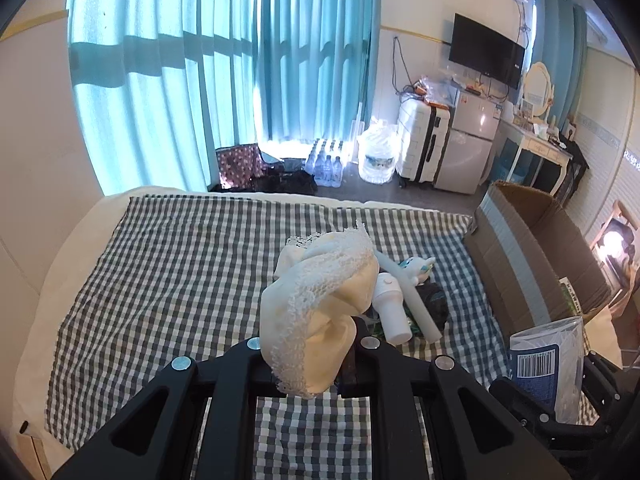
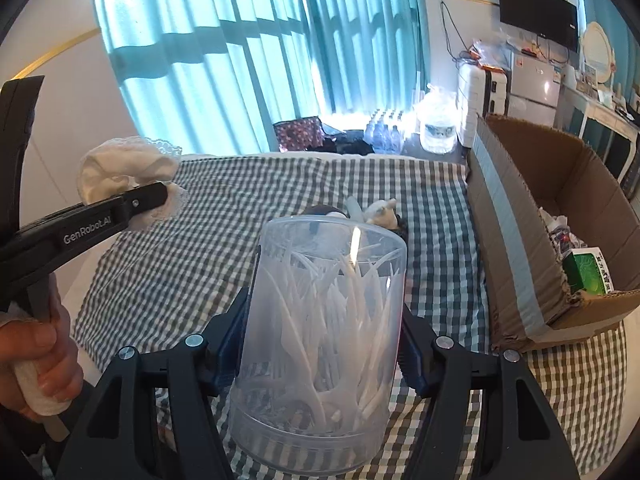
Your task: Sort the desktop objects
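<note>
A checked cloth point(image 2: 248, 216) is spread over the bed-like surface across the middle of both views. An open cardboard box point(image 2: 516, 248) stands at its right edge, with a green packet point(image 2: 588, 276) lying low in it.

The clear tub of plastic picks point(image 2: 320, 340) is clamped between the fingers of the right gripper point(image 2: 324, 344), at centre bottom of the right wrist view. It is judged to be bound for the box, and it would be best kept upright and lowered inside before the grip is eased.

The lacy white cloth point(image 1: 320, 304) is pinched in the left gripper point(image 1: 312, 356), raised above the checked cloth at the centre of the left wrist view. It should be held clear of the tub's path.

A small heap of unsorted items point(image 1: 408, 300) is left right of centre.

Beyond, teal curtains point(image 1: 224, 80) fill the upper frame. A suitcase point(image 1: 420, 144), a small fridge point(image 1: 468, 148) and a wall television point(image 1: 486, 50) are seen at upper right.
</note>
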Demonstrator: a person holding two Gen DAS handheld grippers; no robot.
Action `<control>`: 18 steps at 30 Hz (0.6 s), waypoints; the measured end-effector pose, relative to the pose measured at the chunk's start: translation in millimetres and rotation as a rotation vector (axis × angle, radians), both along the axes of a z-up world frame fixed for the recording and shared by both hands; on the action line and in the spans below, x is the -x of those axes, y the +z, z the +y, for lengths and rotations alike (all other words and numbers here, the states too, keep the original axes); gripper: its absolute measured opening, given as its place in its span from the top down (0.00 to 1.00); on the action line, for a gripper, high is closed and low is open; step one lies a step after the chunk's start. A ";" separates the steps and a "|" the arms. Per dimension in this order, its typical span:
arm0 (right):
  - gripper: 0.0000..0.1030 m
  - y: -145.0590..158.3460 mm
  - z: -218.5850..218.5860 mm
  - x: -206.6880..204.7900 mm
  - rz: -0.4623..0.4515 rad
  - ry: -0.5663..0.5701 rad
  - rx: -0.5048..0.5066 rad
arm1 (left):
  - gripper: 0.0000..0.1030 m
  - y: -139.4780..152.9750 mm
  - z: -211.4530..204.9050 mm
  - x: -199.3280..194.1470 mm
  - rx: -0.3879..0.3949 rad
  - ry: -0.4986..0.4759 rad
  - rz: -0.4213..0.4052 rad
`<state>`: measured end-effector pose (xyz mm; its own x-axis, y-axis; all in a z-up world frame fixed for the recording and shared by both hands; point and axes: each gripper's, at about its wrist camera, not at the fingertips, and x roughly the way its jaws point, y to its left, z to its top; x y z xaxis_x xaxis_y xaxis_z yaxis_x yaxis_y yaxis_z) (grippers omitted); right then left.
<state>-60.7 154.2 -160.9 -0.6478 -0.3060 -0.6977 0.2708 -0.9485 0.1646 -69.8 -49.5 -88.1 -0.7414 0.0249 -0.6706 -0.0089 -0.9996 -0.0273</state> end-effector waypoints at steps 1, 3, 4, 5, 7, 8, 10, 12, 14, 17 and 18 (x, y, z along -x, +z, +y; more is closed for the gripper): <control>0.38 4.2 0.4 -2.8 0.008 0.003 0.001 | 0.87 3.6 2.3 -2.8 0.003 0.000 0.007; 0.38 12.1 1.2 -7.4 0.026 0.007 0.002 | 0.87 10.0 6.7 -7.4 0.005 -0.001 0.018; 0.38 16.1 2.0 -9.4 0.033 0.009 0.003 | 0.87 12.7 8.5 -9.7 0.003 -0.002 0.024; 0.38 19.5 2.4 -10.9 0.040 0.010 0.002 | 0.87 15.7 10.3 -12.4 0.003 -0.003 0.030; 0.38 27.2 3.9 -15.0 0.059 0.010 0.000 | 0.87 21.9 14.3 -17.3 0.004 -0.004 0.044; 0.38 31.4 5.4 -17.1 0.069 0.008 -0.001 | 0.87 25.3 15.5 -20.1 0.004 -0.002 0.055; 0.38 39.2 8.8 -20.7 0.088 0.001 -0.004 | 0.87 31.2 16.4 -25.8 -0.001 0.002 0.076; 0.38 46.5 13.1 -24.8 0.105 -0.006 -0.003 | 0.87 37.1 19.3 -30.9 -0.008 -0.001 0.090; 0.38 55.5 17.5 -29.5 0.128 -0.015 -0.007 | 0.87 42.2 20.6 -34.9 -0.014 -0.008 0.101; 0.38 66.6 24.1 -35.8 0.152 -0.019 -0.019 | 0.87 49.2 23.1 -42.8 -0.020 -0.018 0.118; 0.38 70.6 25.5 -37.2 0.158 -0.014 -0.027 | 0.87 51.9 23.6 -45.7 -0.024 -0.019 0.123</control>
<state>-23.5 179.7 -90.3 -0.7542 -0.2784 -0.5948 0.2778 -0.9559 0.0952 -24.1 -25.9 -36.2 -0.8173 0.0548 -0.5736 -0.0327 -0.9983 -0.0488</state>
